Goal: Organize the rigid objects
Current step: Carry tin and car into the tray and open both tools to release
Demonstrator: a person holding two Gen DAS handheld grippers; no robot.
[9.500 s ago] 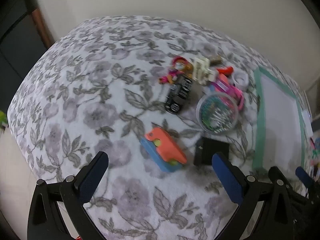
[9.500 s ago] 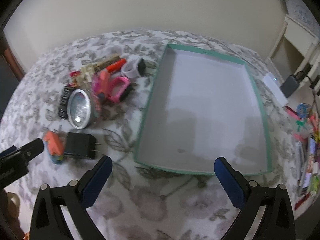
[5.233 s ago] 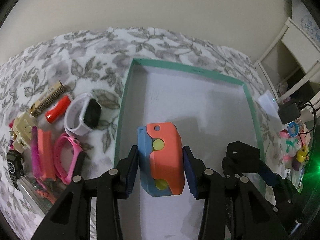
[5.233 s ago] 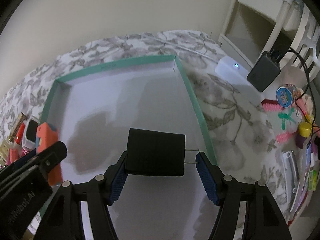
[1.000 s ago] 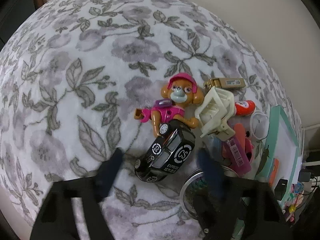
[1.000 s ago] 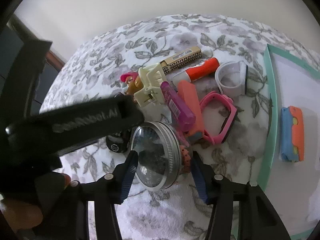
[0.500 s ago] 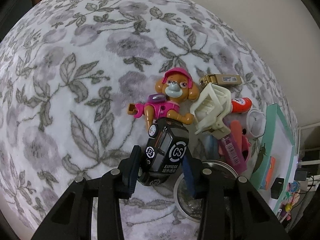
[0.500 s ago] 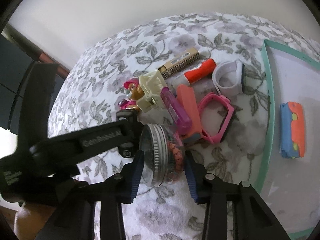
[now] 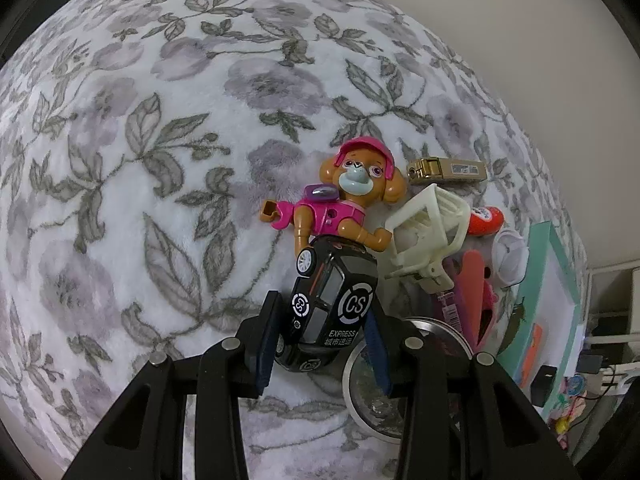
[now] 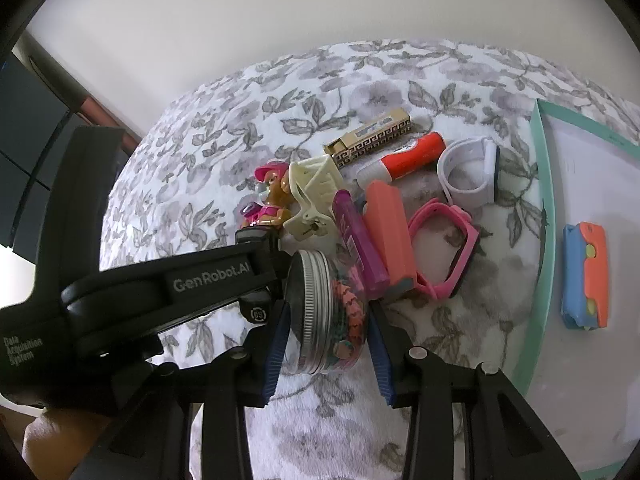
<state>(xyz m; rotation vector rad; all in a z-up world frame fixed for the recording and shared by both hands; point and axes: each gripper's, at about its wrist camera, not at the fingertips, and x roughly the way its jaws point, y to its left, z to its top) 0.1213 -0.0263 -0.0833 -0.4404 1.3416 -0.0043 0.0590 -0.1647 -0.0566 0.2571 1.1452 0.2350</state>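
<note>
Since the earlier frames the orange-and-blue toy point(image 10: 585, 276) and the black plug point(image 9: 544, 379) are lying inside the teal tray point(image 10: 541, 216), and both grippers are now working back at the pile on the floral blanket point(image 9: 160, 160), their jaws having just been closing around new items. The left gripper point(image 9: 322, 340) is clamping the black toy car point(image 9: 328, 312) across its sides, the car sitting nose-up between the blue pads and touching the leg of the pink dog figure point(image 9: 340, 204) just above it. The right gripper point(image 10: 326, 334) is squeezing the round lidded jar point(image 10: 324, 312), which is tipping onto its edge with the metal lid facing left; the purple tube point(image 10: 358, 248) seems to be leaning against the jar, though the contact is hard to read at this angle. To do this step well, both hands should be lifting straight up and slowly before heading for the tray, so the car is not dragging the dog figure or the cream clip point(image 9: 428, 236) along and the jar is not sweeping the tube and the pink watch band point(image 10: 444, 252) sideways; the jar is smooth and curved, so the pads want to be staying centred on its wall while it is travelling
</note>
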